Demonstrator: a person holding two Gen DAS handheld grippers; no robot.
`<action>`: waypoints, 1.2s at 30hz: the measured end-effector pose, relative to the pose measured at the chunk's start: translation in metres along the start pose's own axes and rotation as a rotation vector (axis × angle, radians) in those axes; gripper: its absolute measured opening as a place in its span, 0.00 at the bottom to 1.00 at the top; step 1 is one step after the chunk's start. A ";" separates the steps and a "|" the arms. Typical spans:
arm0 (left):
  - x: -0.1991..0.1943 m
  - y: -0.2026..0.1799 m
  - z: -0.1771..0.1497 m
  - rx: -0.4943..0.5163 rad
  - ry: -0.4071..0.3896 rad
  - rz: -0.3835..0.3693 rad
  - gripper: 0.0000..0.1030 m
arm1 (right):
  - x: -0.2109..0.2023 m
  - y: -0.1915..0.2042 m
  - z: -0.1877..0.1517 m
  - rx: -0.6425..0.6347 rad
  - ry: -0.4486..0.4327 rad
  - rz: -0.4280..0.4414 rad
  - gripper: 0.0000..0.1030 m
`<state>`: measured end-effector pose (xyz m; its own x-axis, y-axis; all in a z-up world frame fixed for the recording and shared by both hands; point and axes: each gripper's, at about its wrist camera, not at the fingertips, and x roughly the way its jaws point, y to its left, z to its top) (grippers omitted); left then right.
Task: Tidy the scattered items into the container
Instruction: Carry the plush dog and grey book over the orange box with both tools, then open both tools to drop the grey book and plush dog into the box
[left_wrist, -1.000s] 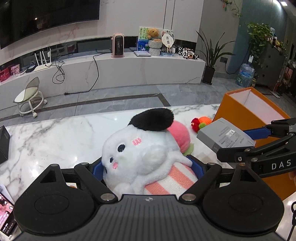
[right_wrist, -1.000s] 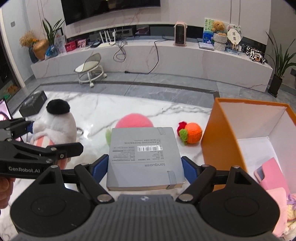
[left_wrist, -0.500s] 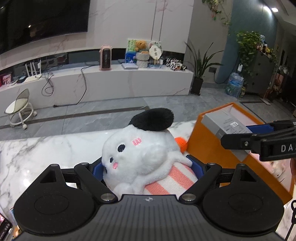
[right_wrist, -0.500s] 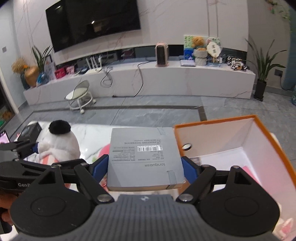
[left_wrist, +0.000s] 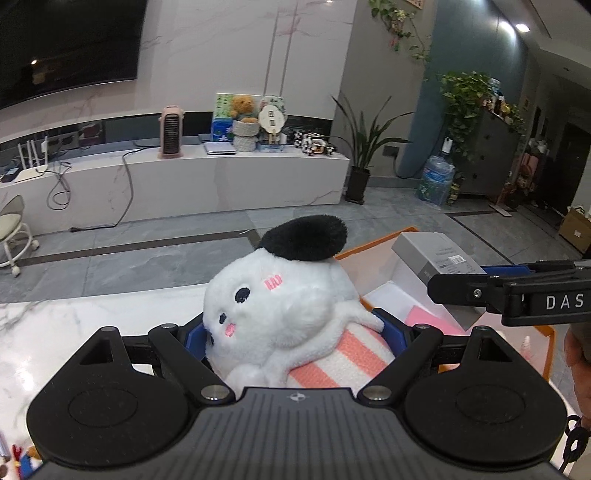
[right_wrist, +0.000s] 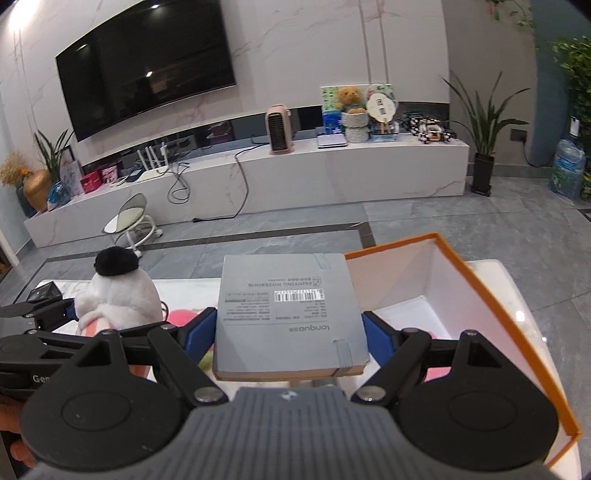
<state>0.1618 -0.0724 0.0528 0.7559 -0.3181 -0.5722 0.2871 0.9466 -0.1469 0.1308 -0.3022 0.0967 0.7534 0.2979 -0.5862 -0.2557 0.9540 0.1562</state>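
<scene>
Between right gripper (right_wrist: 290, 332) pads: notebook (right_wrist: 290, 314)

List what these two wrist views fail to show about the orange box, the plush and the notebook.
- Orange box: right wrist view, its floor lies mostly behind the grey notebook and the right gripper.
- White plush: left wrist view, its lower body is cut off by the left gripper.
- Notebook label: small print is unreadable.

The notebook (right_wrist: 291, 314) hides part of the box (right_wrist: 491, 291) floor (label print too small to read).
</scene>
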 end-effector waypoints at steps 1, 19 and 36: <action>0.003 -0.003 0.001 0.003 0.000 -0.006 0.99 | -0.001 -0.004 0.000 0.006 -0.002 -0.007 0.81; 0.034 -0.071 0.029 0.116 -0.040 -0.153 0.99 | -0.003 -0.062 -0.005 0.056 0.016 -0.166 0.81; 0.061 -0.092 0.023 0.112 -0.029 -0.246 0.99 | 0.008 -0.087 -0.014 0.070 0.071 -0.241 0.81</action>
<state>0.1953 -0.1806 0.0502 0.6714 -0.5412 -0.5063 0.5266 0.8291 -0.1878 0.1508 -0.3830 0.0676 0.7425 0.0614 -0.6670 -0.0299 0.9978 0.0586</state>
